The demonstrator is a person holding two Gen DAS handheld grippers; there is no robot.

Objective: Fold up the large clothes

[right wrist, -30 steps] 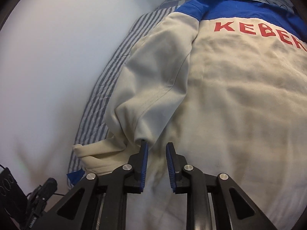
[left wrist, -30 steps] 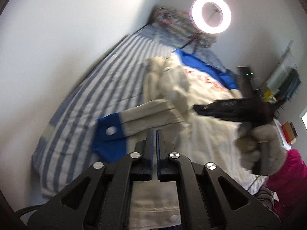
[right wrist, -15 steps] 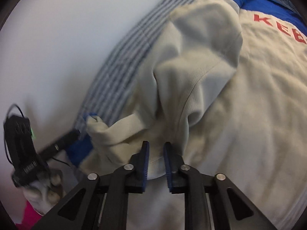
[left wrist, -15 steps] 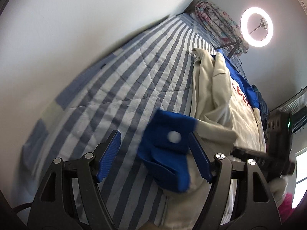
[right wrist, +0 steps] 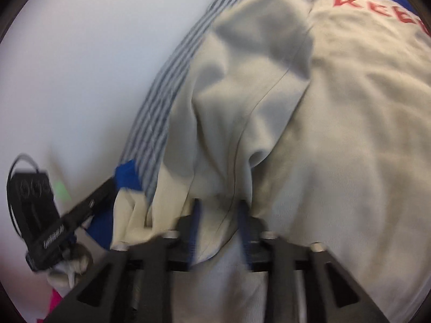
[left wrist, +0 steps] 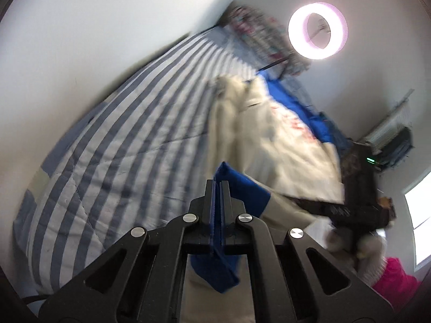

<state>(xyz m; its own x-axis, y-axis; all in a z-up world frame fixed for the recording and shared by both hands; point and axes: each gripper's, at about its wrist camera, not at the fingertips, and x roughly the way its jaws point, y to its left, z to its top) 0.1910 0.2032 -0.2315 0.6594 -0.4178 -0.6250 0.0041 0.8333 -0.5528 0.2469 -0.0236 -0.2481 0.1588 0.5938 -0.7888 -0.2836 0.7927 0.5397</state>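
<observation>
Half a second ago the left gripper (left wrist: 217,185) stood with its jaws wide around the blue cuff (left wrist: 243,192) of the cream jacket (left wrist: 285,150); now the jaws have just been closing and are pinched tight on that cuff, blue cloth showing between the pads and hanging out below them. The right gripper (right wrist: 219,210) was nearly shut on a fold of the cream sleeve (right wrist: 242,102) half a second ago; its jaws have just been opening and now stand about half open, with a ridge of sleeve cloth between them. Blur hides whether the pads press on that cloth.

The jacket lies spread on the bed, over a blue-and-white striped quilt (left wrist: 113,156), its blue shoulder band (left wrist: 293,102) toward the far end and red lettering (right wrist: 377,8) across the back. The sleeve is bunched into a raised hump along the jacket's left edge in the right wrist view, where it sat higher and more peaked before.

In the right wrist view the left gripper (right wrist: 114,185) shows at lower left, its tip touching the blue cuff (right wrist: 126,175), held by a gloved hand (right wrist: 70,266). In the left wrist view the right gripper's black body (left wrist: 358,204) is at the jacket's right edge, with a gloved hand (left wrist: 371,245) and a pink sleeve (left wrist: 393,280) below. A ring light (left wrist: 317,31) glows above the far end of the bed.
</observation>
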